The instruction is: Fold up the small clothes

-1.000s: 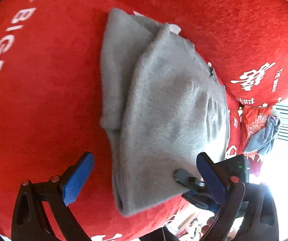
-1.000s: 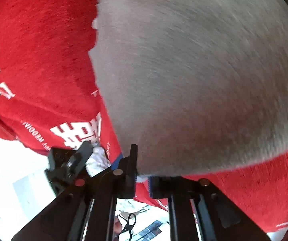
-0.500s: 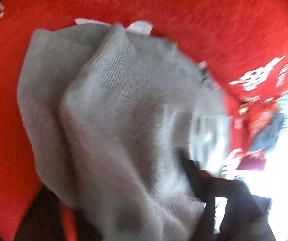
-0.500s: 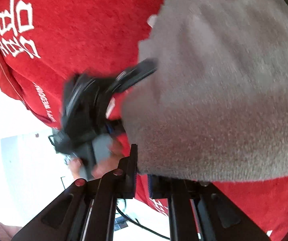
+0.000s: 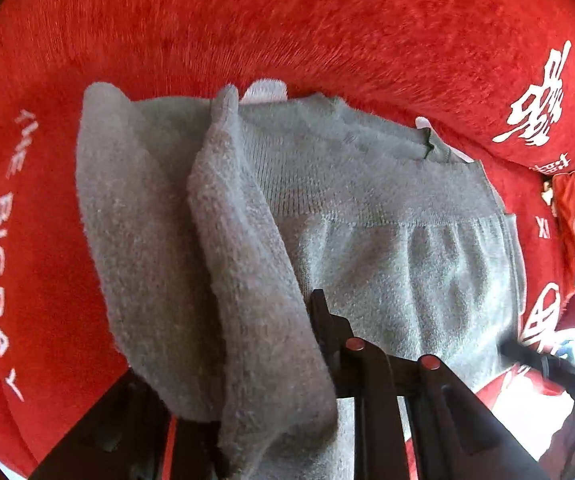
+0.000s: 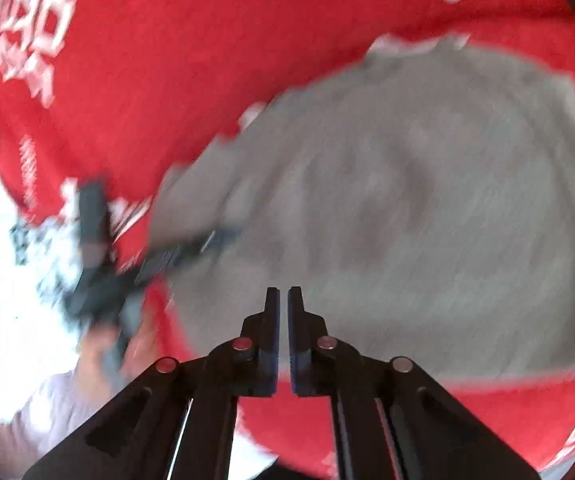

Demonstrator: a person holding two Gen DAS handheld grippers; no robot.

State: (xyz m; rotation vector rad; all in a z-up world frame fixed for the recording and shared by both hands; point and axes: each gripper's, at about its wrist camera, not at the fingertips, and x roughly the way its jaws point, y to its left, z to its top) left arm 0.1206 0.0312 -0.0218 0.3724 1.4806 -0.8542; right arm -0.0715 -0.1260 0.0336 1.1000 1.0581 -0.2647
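Looks like a home, prob. a bedroom/living rm: soft red plush cover [image 5: 327,32] w/ white wedding-style print ("THE BIG DAY") spread ahead of the tongs; bright window light off to one side; more fabric heaped at the edge.

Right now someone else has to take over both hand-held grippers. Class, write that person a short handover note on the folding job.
Left hand-held gripper: jaws closing on a fold of the grey knitted garment, which is lifted and drapes over its fingers.
Right hand-held gripper: shut, empty, raised above the garment's near edge.
The garment lies on the red cloth with white lettering; one side is already doubled over.
Done: a first fold, and the left side picked up.
Left: carry the held flap across, lay it flat, smooth it, probably fold once more.
The right wrist view is blurred, so check the near edge yourself.
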